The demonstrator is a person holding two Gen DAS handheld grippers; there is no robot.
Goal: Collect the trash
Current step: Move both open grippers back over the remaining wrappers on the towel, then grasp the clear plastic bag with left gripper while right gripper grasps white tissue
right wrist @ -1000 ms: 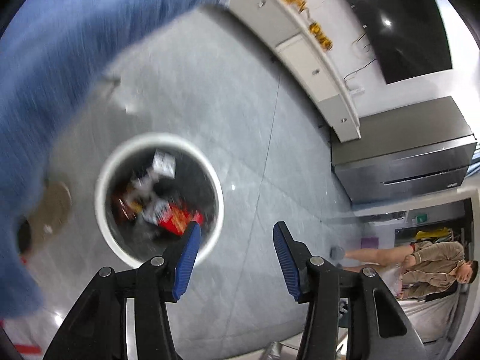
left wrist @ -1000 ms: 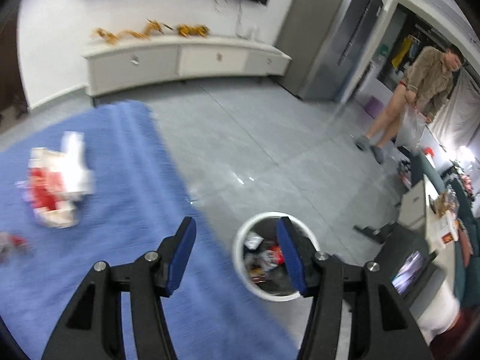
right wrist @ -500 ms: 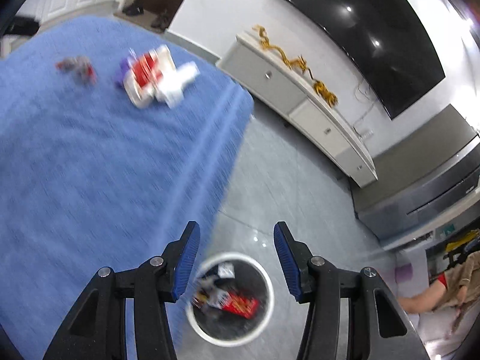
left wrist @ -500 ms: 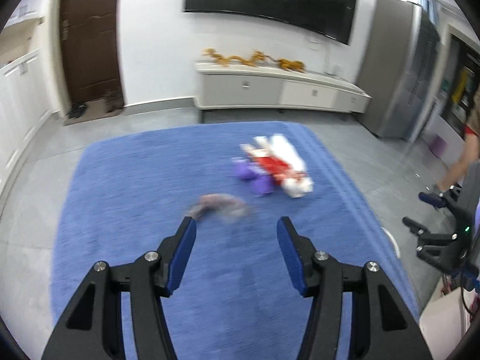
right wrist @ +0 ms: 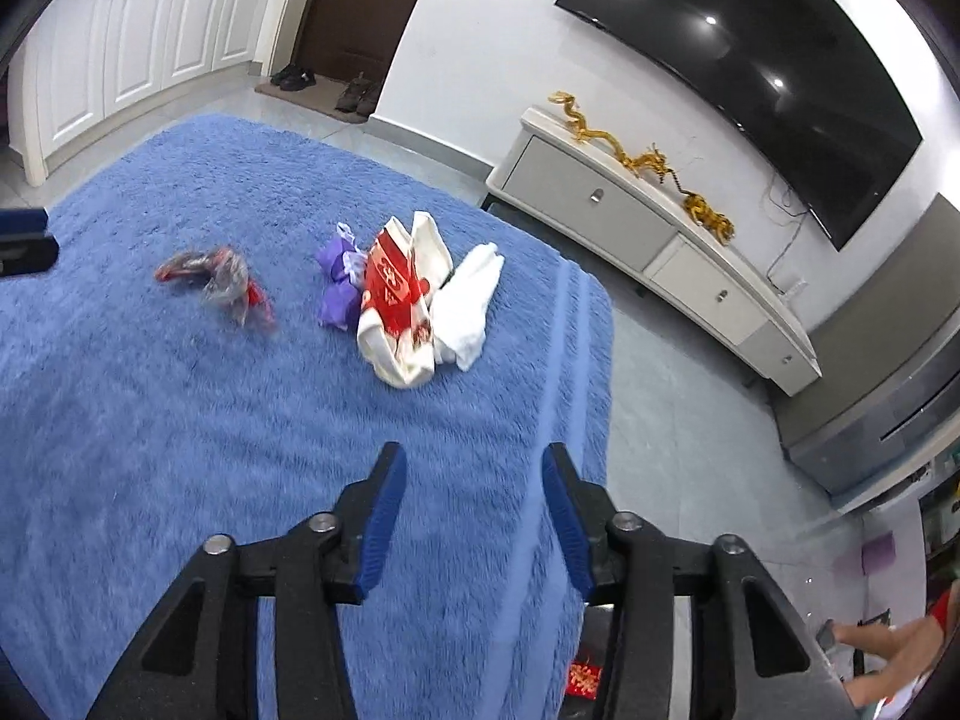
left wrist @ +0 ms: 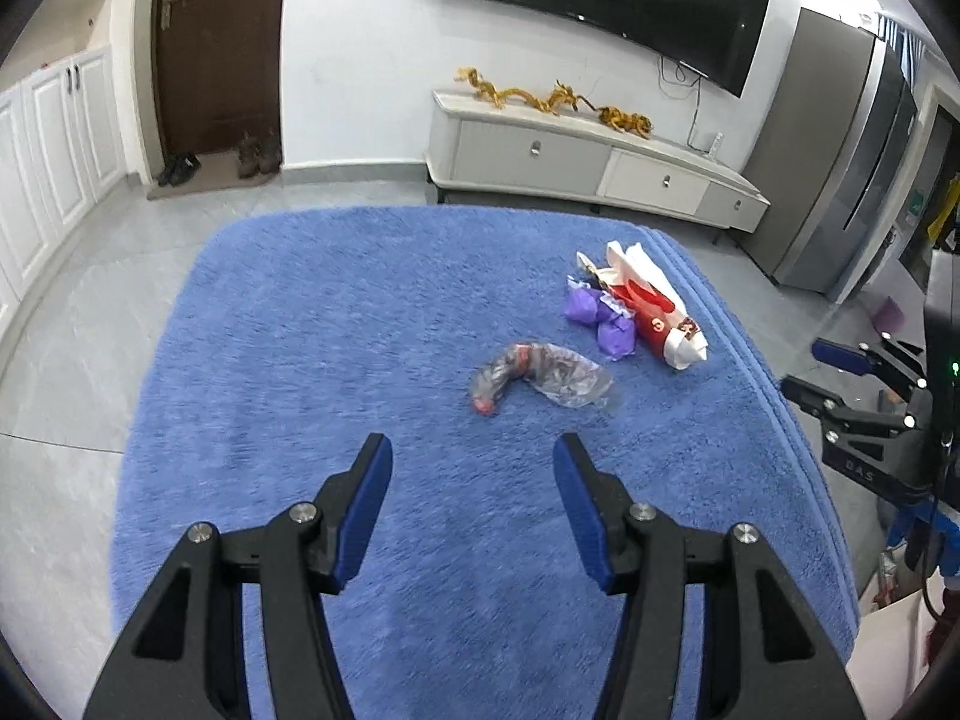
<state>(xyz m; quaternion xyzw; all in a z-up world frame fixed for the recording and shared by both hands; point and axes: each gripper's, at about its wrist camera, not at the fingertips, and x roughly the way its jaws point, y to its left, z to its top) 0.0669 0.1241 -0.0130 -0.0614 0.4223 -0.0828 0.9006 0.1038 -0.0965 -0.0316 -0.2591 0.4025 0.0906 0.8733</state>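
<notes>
Your left tool [left wrist: 472, 462] hangs over the blue rug [left wrist: 336, 324] with its jaws spread and nothing between them. Ahead of it, toward the rug's far right corner, lies a crumpled clear plastic wrapper [left wrist: 543, 377] with red bits at its end. Just beyond that sit two purple wrappers [left wrist: 600, 318], touching a red-and-white paper bag [left wrist: 657, 315] that lies closest to the rug's right edge.

Your right tool [right wrist: 474, 489] is over the rug's right edge, and its jaws have just been closing, yet they stand apart and grip nothing. From its view the same litter lies ahead: the clear wrapper [right wrist: 222, 279] on the left, the purple ones [right wrist: 339, 282] beside the paper bag [right wrist: 399, 306], and a white crumpled piece [right wrist: 468, 300] against the bag's right side.
</notes>
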